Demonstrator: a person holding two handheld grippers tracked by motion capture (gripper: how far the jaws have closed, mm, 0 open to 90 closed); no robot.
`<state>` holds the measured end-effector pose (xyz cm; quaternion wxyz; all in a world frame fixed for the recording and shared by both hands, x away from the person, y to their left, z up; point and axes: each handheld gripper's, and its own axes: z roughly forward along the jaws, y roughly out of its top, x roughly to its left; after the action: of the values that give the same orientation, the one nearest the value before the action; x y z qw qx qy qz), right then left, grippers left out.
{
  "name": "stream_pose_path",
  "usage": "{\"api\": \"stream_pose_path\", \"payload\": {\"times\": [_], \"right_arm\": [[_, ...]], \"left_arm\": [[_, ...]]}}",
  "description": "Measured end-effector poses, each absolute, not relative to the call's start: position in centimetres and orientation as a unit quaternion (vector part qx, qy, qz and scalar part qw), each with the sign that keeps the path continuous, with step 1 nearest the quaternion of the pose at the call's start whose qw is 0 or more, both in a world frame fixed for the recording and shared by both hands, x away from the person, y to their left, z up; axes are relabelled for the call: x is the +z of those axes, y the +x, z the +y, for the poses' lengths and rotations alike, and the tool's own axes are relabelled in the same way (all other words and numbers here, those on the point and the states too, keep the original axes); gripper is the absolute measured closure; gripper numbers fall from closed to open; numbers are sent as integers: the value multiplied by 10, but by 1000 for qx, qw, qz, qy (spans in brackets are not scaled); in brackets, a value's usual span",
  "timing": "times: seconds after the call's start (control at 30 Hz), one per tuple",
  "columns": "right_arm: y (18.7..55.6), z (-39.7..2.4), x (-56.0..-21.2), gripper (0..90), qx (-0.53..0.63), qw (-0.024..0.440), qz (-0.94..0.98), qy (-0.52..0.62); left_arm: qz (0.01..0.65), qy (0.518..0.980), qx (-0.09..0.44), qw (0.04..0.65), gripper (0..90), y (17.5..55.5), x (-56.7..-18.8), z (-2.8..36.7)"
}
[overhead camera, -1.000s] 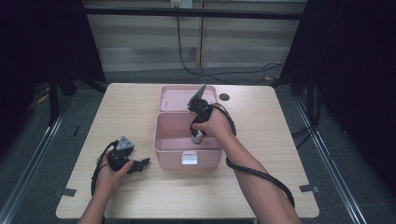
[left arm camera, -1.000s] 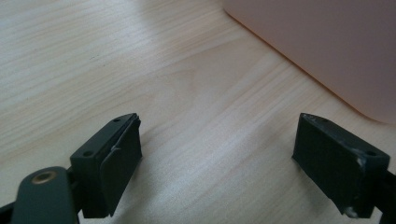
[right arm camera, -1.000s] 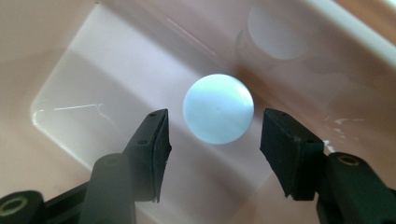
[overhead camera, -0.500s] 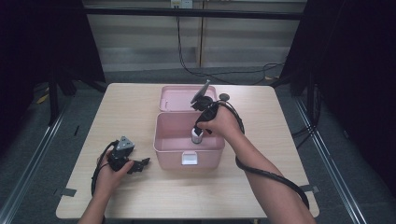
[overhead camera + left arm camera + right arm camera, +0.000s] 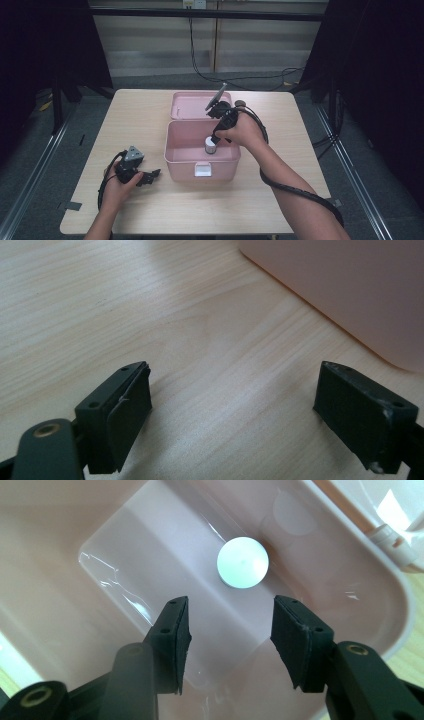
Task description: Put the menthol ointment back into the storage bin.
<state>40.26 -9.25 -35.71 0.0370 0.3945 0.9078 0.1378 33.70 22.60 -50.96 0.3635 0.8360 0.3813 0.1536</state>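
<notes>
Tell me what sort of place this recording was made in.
Most likely a lab or studio recording station, not a home. A bare wooden table stands between black curtains, cables trail over the floor behind it, and a person works on a pink box with a hand-held gripper.

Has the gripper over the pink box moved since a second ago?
Yes. The right gripper has drawn up and toward the hinged lid, away from the pink box floor. Its jaws have just been closing, nothing between them; the white cylinder stands inside.

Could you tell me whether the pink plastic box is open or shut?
Open: the pink plastic box has its lid folded back, showing a white round-topped container inside.
</notes>
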Motion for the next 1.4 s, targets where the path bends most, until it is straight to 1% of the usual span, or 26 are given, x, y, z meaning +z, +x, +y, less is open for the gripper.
{"api": "stream_pose_path", "payload": {"times": [0.07, 0.6, 0.83, 0.97, 1.0, 1.1, 1.17, 1.2, 1.37, 1.4], "right_arm": [[400, -93, -355, 523, 141, 37, 911, 385], [382, -92, -341, 551, 151, 37, 921, 358], [372, -86, -335, 598, 158, 30, 926, 341], [368, -84, -332, 643, 156, 27, 928, 336], [367, -84, -332, 675, 157, 28, 929, 335], [364, -84, -329, 718, 167, 22, 928, 333], [362, -84, -326, 764, 169, 20, 929, 329], [361, -83, -326, 778, 168, 14, 930, 325], [356, -81, -323, 852, 166, 13, 934, 317], [355, -81, -323, 872, 167, 7, 933, 317]], "left_arm": [[381, 836, 154, 364, 144, 337, -510, 226], [381, 836, 154, 363, 144, 337, -510, 226], [381, 836, 154, 364, 144, 337, -510, 226], [381, 836, 154, 363, 143, 337, -510, 226], [381, 836, 154, 363, 144, 337, -510, 226], [381, 836, 154, 364, 143, 337, -510, 226], [381, 836, 154, 363, 143, 337, -510, 226], [381, 836, 154, 364, 144, 337, -510, 226], [381, 836, 154, 364, 143, 337, -510, 226], [381, 836, 154, 364, 144, 337, -510, 226]]}}
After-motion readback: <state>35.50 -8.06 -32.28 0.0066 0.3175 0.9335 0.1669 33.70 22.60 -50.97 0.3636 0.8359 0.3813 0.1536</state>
